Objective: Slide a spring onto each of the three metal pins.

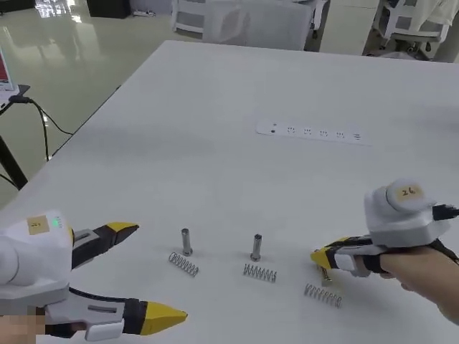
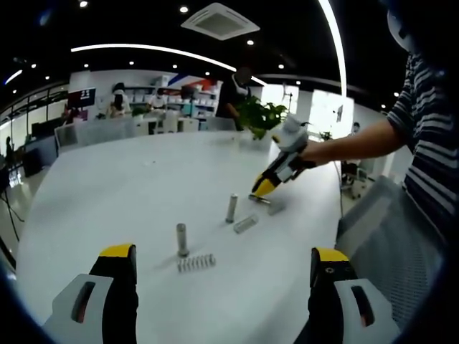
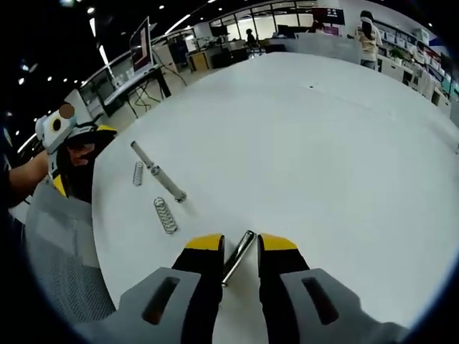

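The right gripper is clamped on the right pin, a spring lying just near it. The left gripper is wide open, left of 2 standing pins.

- A wide white desk with a matte top.
- A white power strip lies flat toward the desk's far right edge, its row of sockets facing up.
- White office chairs stand just beyond the desk's far edge.
- A black cable trails over the glossy floor off the desk's left edge.
- In the left gripper view, a leafy potted plant stands at the desk's far end, perhaps on it — the fisheye blurs that.
- Overhead are a square ceiling vent and a curved light strip.
- A monitor stands on another table beyond.
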The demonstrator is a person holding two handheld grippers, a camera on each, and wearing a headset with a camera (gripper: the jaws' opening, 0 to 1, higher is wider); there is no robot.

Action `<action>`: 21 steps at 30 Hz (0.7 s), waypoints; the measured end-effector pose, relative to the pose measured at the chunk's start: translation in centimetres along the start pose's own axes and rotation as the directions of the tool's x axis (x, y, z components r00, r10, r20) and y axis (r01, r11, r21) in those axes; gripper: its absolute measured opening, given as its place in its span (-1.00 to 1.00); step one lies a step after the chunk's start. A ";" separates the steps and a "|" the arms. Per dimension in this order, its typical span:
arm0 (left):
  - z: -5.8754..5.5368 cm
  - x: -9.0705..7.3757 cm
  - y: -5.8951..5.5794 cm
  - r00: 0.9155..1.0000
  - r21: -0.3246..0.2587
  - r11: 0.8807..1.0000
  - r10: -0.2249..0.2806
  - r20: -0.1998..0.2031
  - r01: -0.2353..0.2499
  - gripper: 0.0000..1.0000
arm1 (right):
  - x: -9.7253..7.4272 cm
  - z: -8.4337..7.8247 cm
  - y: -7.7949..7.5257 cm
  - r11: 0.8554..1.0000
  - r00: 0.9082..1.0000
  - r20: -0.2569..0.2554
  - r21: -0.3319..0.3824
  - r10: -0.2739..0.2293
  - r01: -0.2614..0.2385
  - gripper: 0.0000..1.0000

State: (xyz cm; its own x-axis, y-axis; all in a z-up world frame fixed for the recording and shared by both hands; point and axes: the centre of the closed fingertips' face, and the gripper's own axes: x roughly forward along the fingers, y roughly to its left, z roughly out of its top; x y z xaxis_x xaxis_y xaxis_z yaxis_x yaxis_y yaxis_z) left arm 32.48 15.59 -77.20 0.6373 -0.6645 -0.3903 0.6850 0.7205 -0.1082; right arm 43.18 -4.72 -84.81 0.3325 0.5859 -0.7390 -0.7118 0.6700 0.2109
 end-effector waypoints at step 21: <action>-0.4 0.1 0.0 1.000 -0.007 1.000 -0.002 -0.009 0.002 0.95 | 0.9 -0.6 -0.5 0.995 0.995 -0.076 0.069 -0.060 0.066 -0.83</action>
State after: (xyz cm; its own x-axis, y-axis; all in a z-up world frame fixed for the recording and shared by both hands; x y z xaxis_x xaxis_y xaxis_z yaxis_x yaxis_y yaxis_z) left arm 32.40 15.57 -77.63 0.6328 -0.6641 -0.3981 0.6837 0.7206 -0.1153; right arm 43.49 -4.79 -85.95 0.3270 0.5082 -0.7968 -0.6438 0.7370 0.2059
